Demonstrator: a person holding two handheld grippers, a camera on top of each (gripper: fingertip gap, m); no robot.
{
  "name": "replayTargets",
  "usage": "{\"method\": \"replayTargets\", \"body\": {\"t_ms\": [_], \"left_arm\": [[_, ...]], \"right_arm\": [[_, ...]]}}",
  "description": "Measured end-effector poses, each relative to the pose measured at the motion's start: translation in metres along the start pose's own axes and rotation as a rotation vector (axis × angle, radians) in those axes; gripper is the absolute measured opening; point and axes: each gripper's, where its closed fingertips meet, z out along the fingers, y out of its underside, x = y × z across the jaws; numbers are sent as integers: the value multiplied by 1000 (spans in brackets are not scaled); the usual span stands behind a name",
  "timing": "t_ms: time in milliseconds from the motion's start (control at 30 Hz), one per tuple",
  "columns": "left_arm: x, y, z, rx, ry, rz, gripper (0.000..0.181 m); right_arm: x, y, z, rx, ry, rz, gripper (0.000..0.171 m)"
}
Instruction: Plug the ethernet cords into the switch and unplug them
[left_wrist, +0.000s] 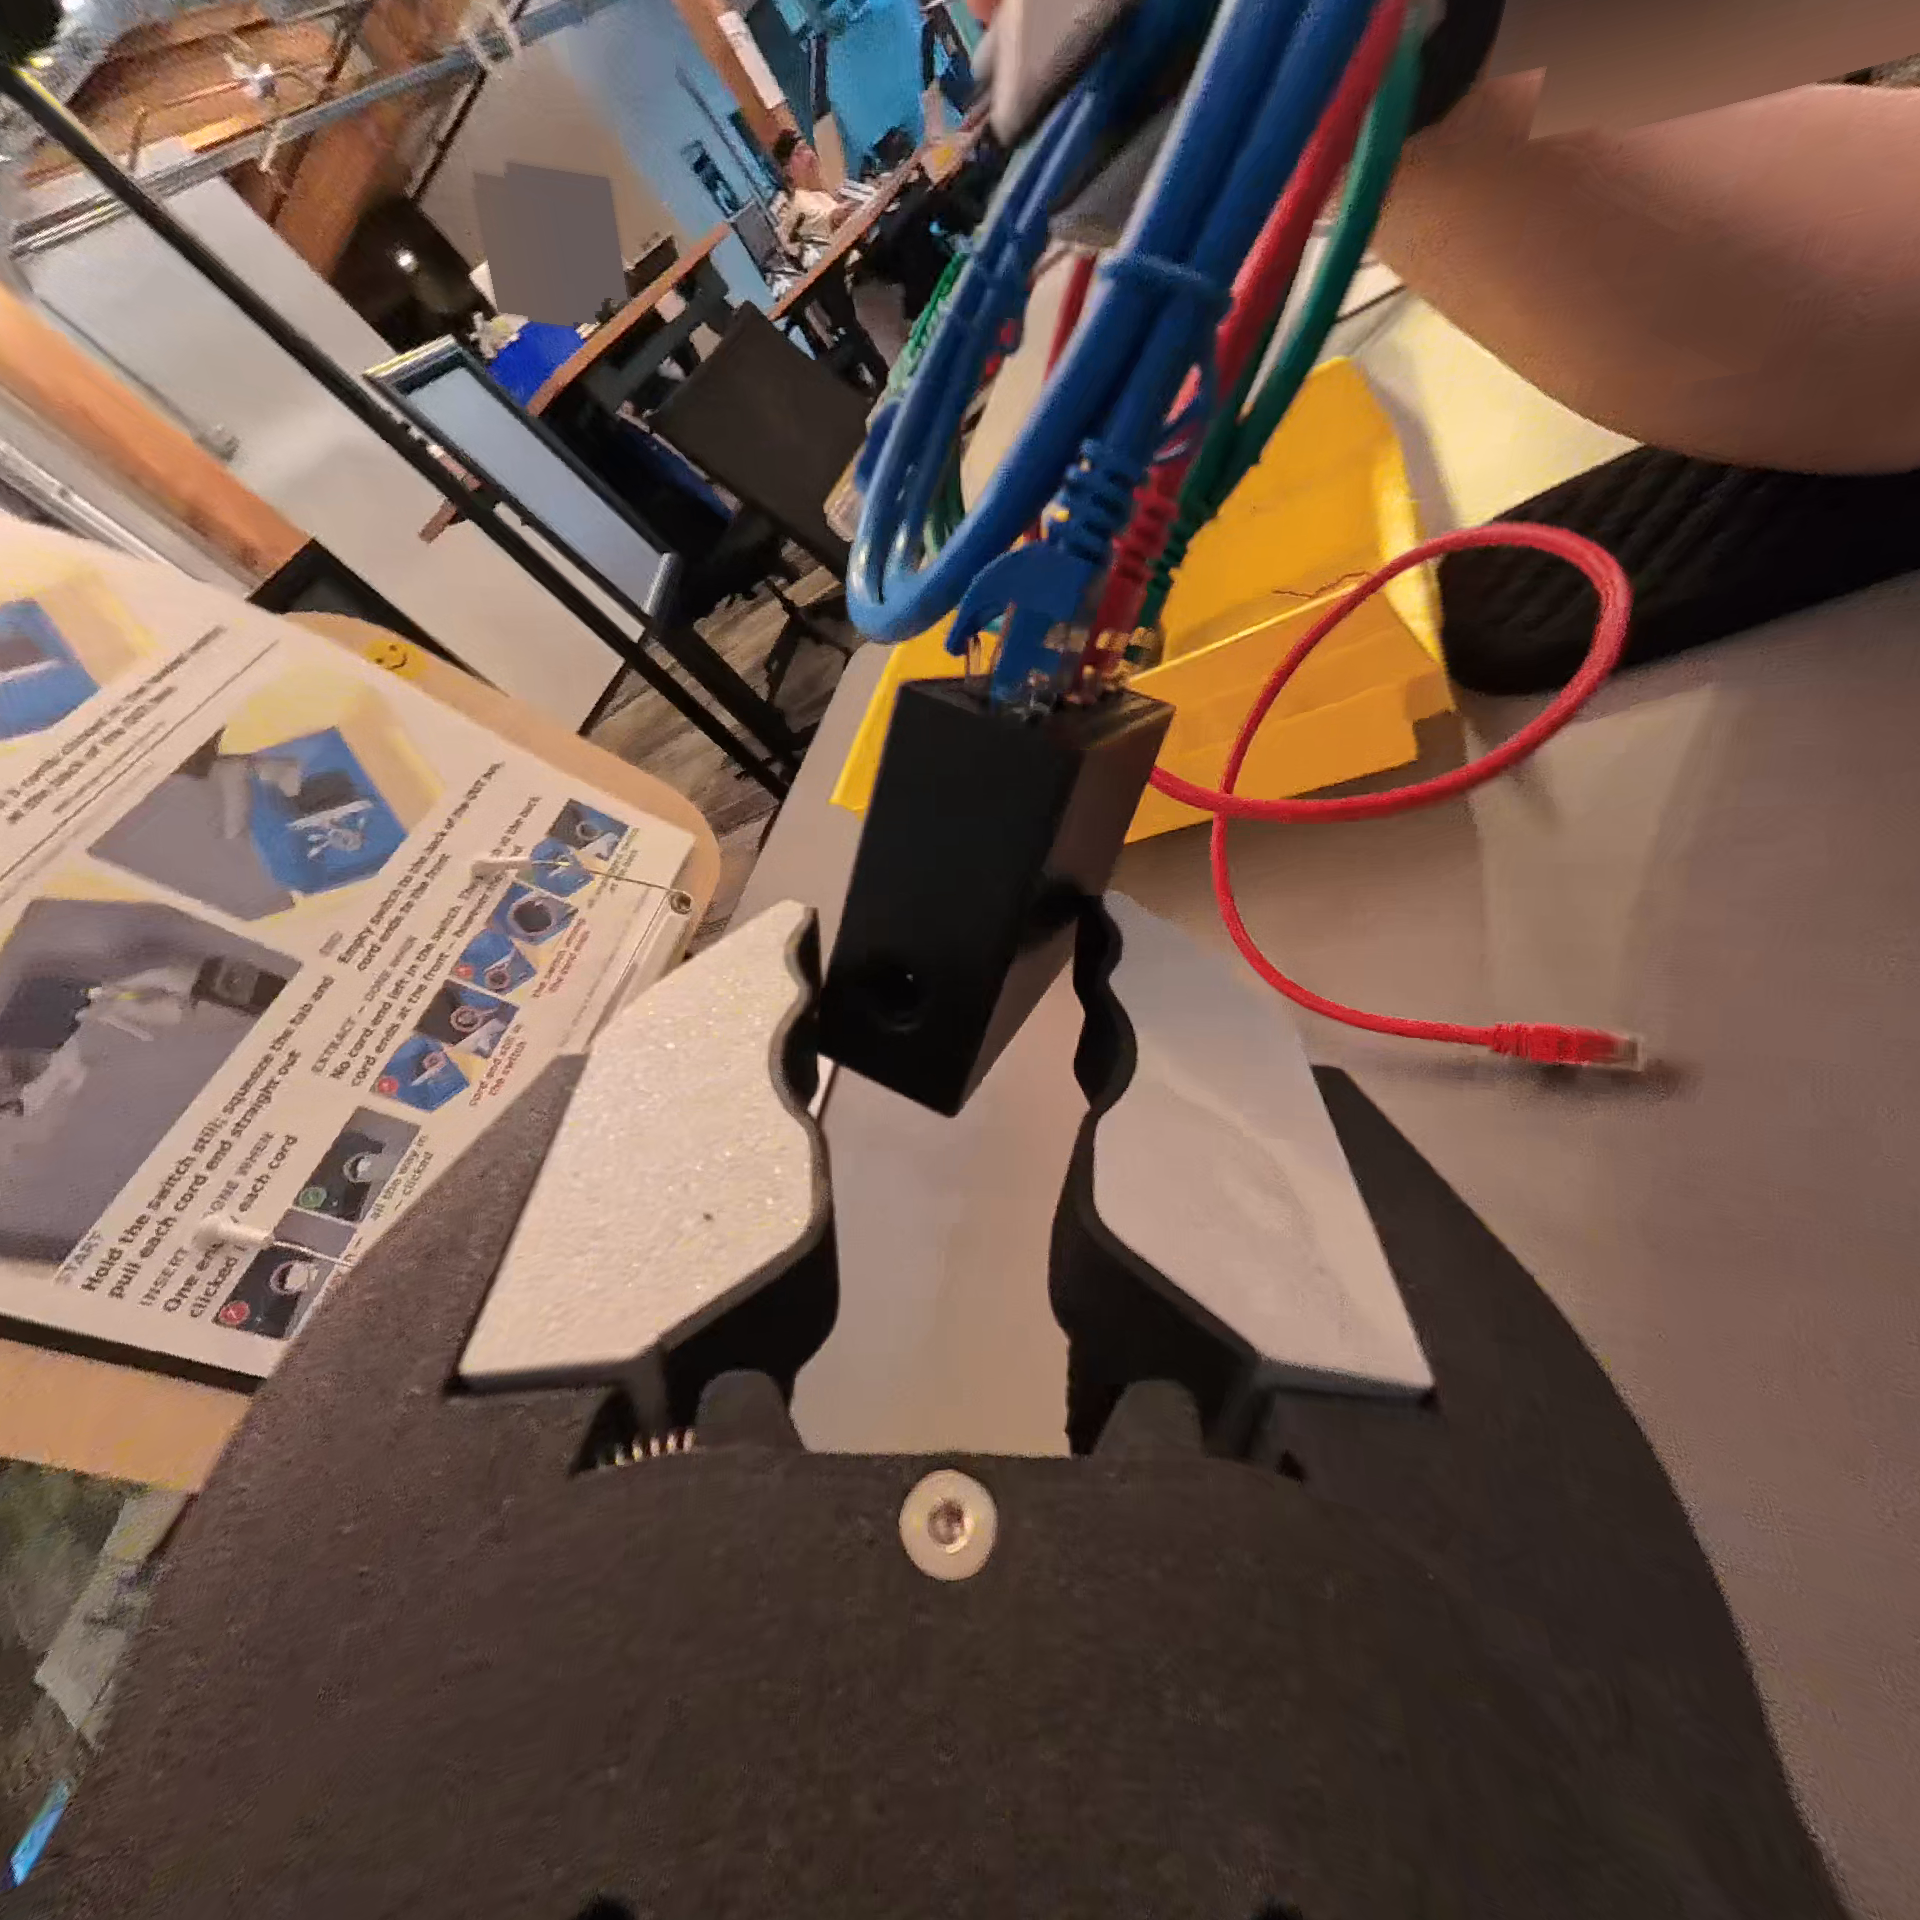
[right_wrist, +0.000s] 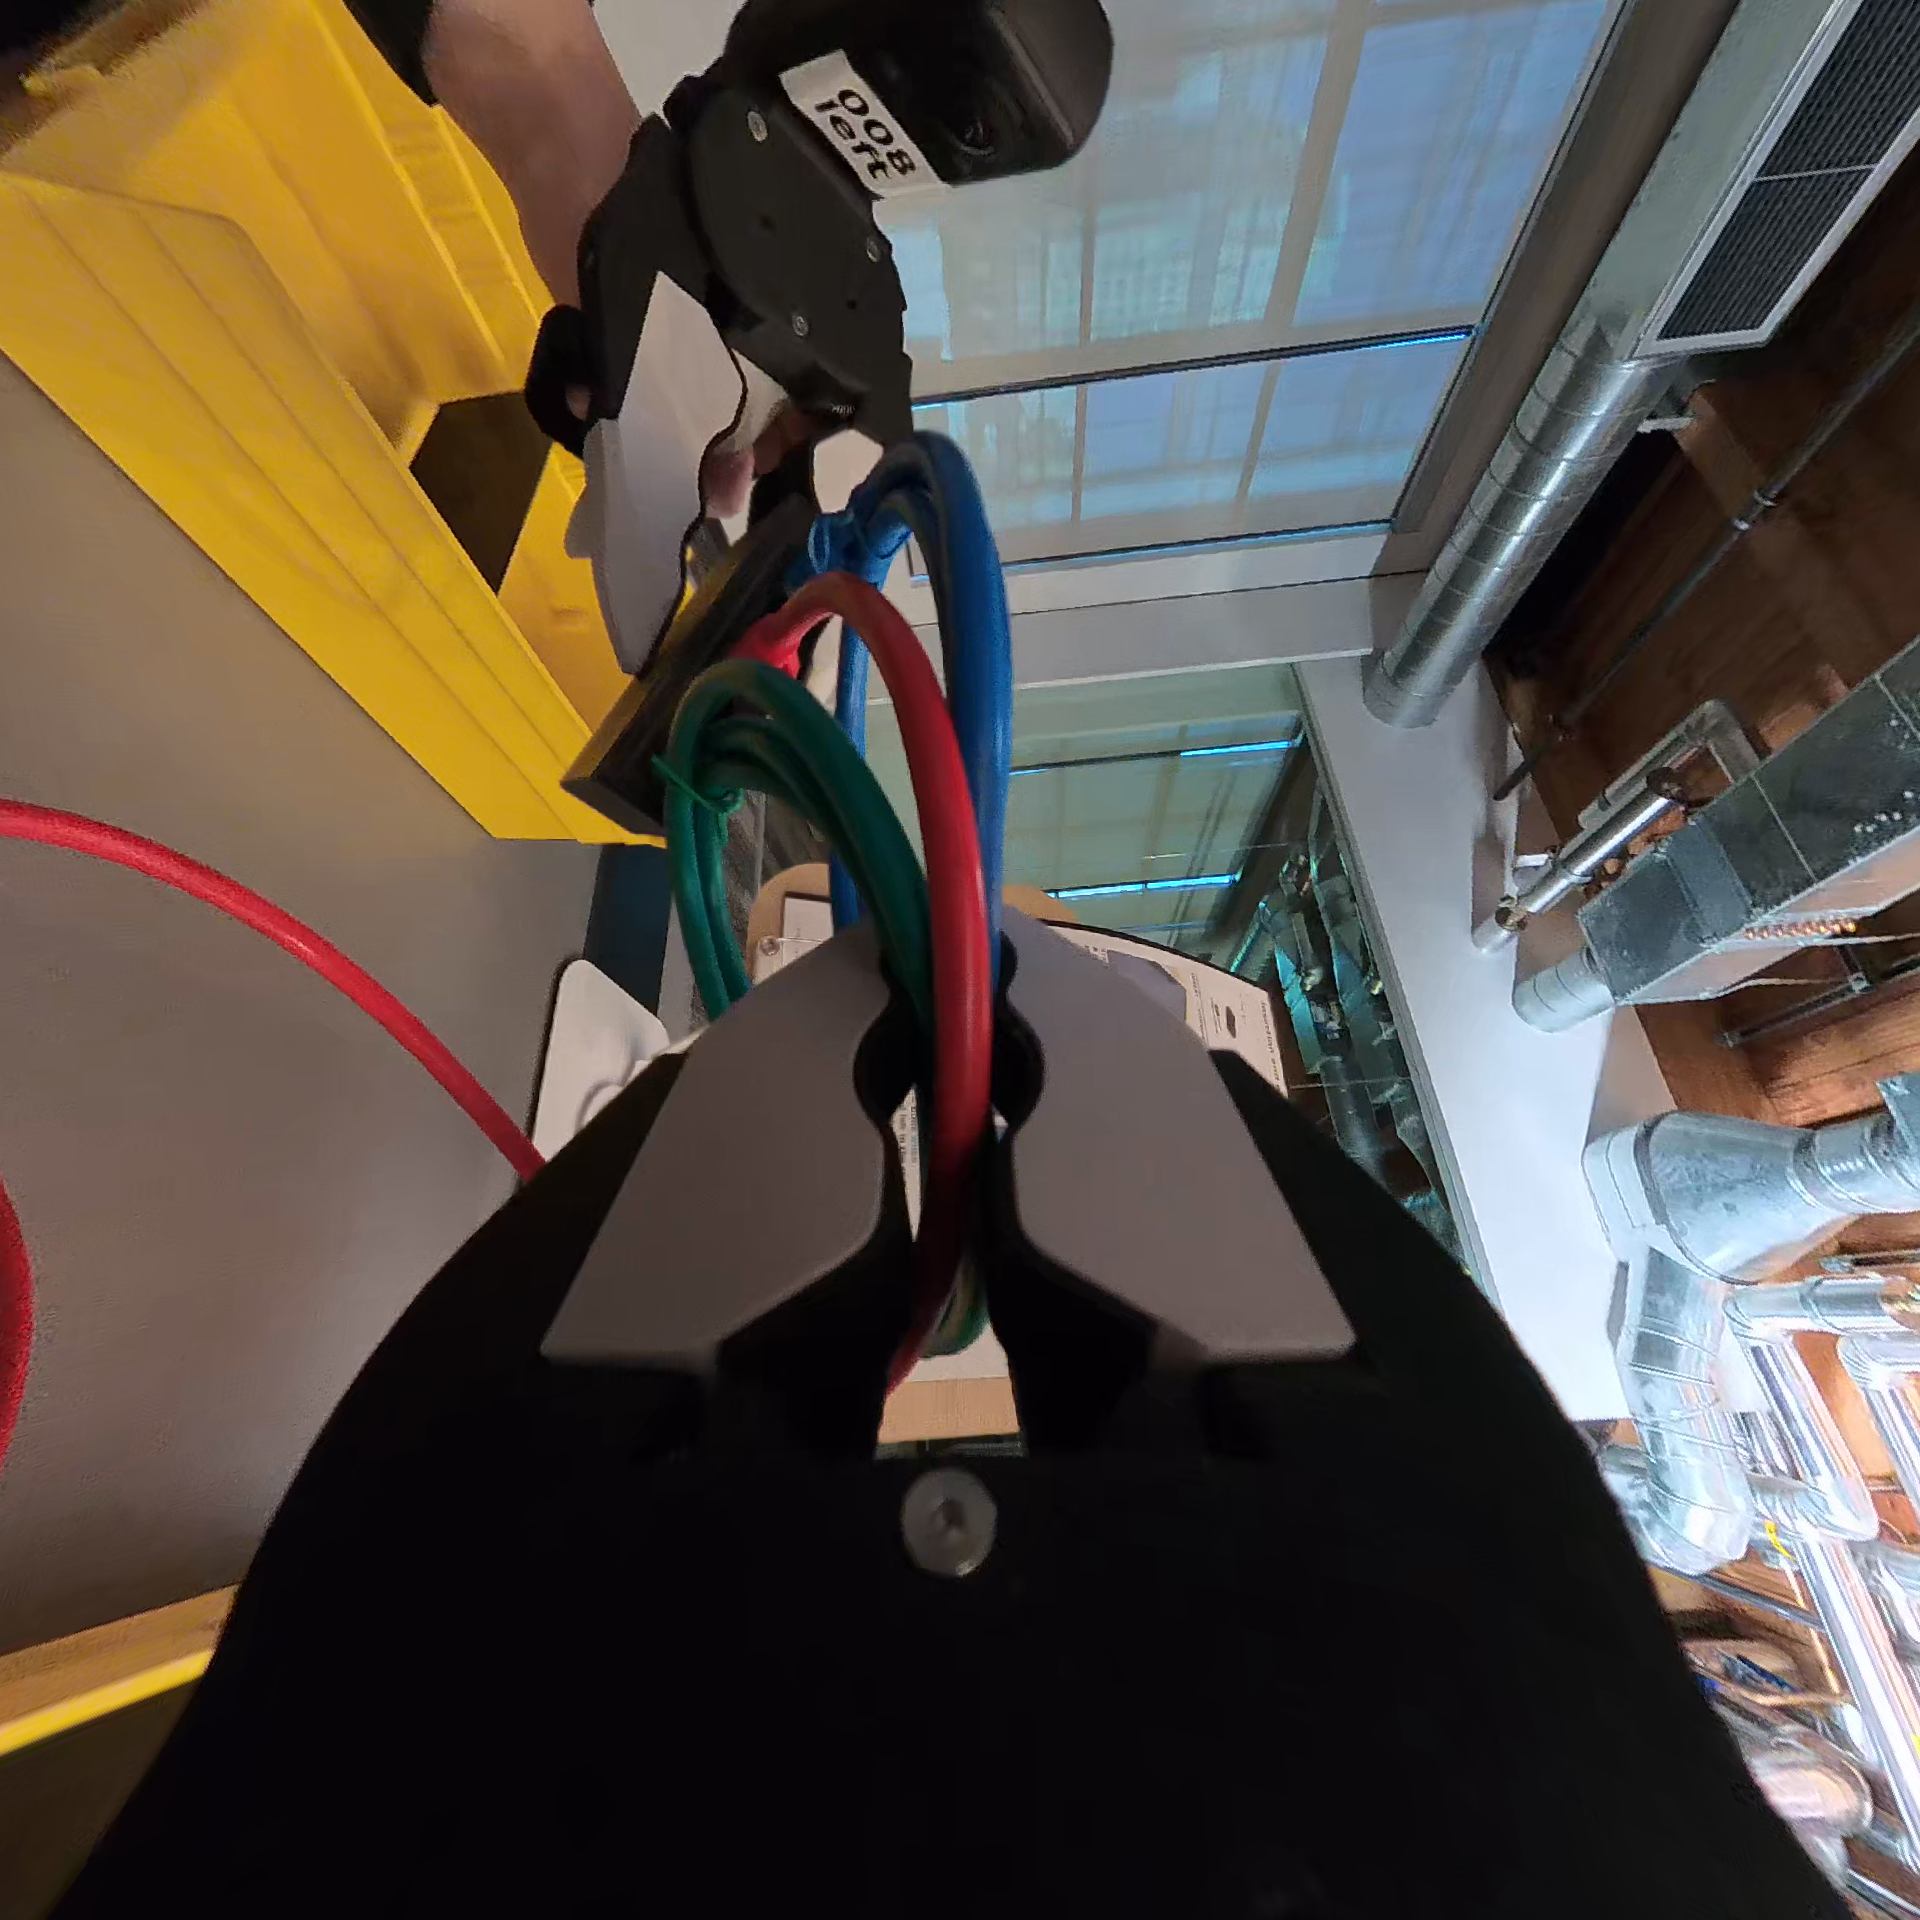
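Note:
My left gripper (left_wrist: 945, 966) is shut on a black switch (left_wrist: 935, 883) and holds it above the grey table (left_wrist: 1558, 1299). Blue cords (left_wrist: 1143, 312), a red cord (left_wrist: 1278, 239) and a green cord (left_wrist: 1340, 260) run up from the ports on its top face. My right gripper (right_wrist: 945, 997) is shut on that bundle: the red cord (right_wrist: 966, 831), green cords (right_wrist: 727, 727) and blue cord (right_wrist: 987, 644) pass between its fingers. The right wrist view also shows the left gripper (right_wrist: 727, 540) with the switch (right_wrist: 644, 748). A loose red cord (left_wrist: 1226, 883) lies on the table, plug end free.
A yellow bin (left_wrist: 1330, 582) stands on the table behind the switch; it also shows in the right wrist view (right_wrist: 208, 312). A printed instruction sheet (left_wrist: 312, 935) lies at the left. A person's forearm (left_wrist: 1662, 260) reaches across the upper right. The table edge runs just left of the switch. The tips of one gripper are about 12 cm away from the tips of the other.

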Motion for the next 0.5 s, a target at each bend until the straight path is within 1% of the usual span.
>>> {"method": "replayTargets", "body": {"t_ms": [67,100,167,200,233,300,333,400,467,500], "left_arm": [[5,-2,0,11,-13,25,50],[6,-4,0,21,-33,40,59],[16,-8,3,38,-14,65,62],[22,-10,6,38,8,72,60],[28,-11,7,36,44,69,54],[42,-12,8,22,151,38,37],[47,-12,8,11,198,22,32],[50,-9,9,-8,227,-4,31],[50,-6,11,-10,203,6,31],[51,-4,13,-10,186,22,37]], "right_arm": [[0,-3,-3,7,-13,8,10],[0,-5,-3,12,-20,10,10],[-2,-8,-3,20,-38,6,10],[-4,-10,-3,23,-47,3,10],[-6,-11,-2,26,-61,2,10],[-8,-11,-1,30,-73,7,11],[-8,-11,-1,40,-71,11,11],[-9,-10,0,40,-74,20,11],[-9,-8,1,34,-71,19,11],[-10,-7,2,34,-70,21,11]]}}
